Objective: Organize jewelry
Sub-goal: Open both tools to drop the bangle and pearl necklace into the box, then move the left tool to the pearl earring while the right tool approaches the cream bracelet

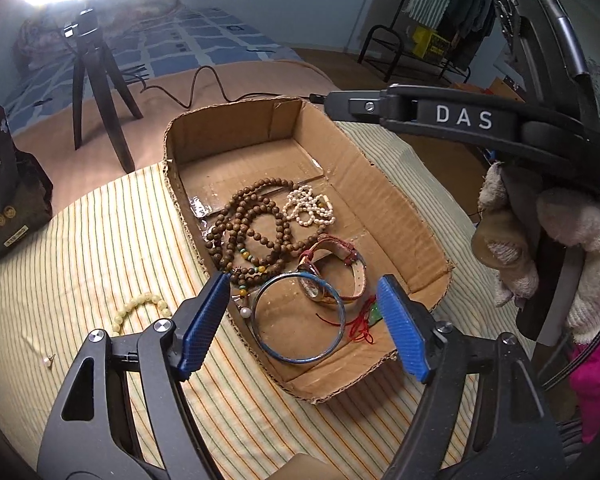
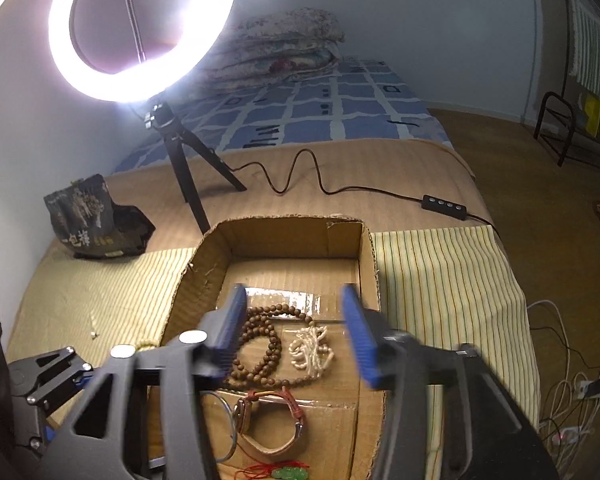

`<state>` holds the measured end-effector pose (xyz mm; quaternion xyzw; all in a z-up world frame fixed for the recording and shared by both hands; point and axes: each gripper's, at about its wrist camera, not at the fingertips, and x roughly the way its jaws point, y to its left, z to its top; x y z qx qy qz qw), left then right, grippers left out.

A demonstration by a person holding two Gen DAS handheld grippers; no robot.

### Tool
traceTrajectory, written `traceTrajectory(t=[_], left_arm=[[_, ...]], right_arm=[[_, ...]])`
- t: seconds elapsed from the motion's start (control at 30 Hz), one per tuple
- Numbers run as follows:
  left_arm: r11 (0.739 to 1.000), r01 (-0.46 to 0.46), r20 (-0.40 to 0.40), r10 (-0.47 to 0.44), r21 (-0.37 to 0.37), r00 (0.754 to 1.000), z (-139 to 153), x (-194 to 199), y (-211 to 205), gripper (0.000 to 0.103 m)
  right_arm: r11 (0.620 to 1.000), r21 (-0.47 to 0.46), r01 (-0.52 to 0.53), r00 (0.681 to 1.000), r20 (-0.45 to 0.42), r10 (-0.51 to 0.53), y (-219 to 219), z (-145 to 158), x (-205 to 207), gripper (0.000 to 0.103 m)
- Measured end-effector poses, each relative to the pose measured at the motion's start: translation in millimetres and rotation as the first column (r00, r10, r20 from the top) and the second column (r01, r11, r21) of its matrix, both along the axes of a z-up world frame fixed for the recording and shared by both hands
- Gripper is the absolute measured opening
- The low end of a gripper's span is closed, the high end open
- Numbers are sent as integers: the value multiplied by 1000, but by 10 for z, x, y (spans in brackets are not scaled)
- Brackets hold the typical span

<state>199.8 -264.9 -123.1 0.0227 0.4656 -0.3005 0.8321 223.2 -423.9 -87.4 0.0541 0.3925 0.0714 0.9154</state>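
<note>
Left wrist view: left gripper hangs over the near end of the cardboard box, jaws spread wide, nothing between them. In the box: brown bead strand coiled at centre-left, pearl string just right of it, strap watch nearer, blue bangle flat at the near end, touching the watch, red cord with a green pendant at near right. Still outside on the striped cloth: yellow bead bracelet just left of the box wall, small earring further left. Likely step: fetch those two. Judgement: swing left over the wall, come down on the bracelet, pinch across one side of its loop so it doesn't roll; the earring is tiny and wants a slow, flat pinch. The box wall sits between gripper and bracelet, so lift clear first. The right tool and gloved hand hover at far right, out of the way. Right wrist view: right gripper above the box, jaws parted, empty, blurred; beads, pearls, watch and pendant below. Ring light on tripod and cable behind the box, black bag far left, all well apart.
</note>
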Motion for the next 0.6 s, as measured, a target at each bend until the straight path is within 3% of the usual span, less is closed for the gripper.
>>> traceTrajectory(t=[0.53, 0.6], left_arm=[[1000, -30, 26, 30, -3, 999, 159, -66, 240, 78], [999, -36, 33, 36, -3, 999, 198, -81, 298, 78]], right_arm=[[999, 2, 39, 999, 15, -39, 34, 117, -78, 58], [999, 2, 41, 999, 19, -41, 51, 143, -99, 62]])
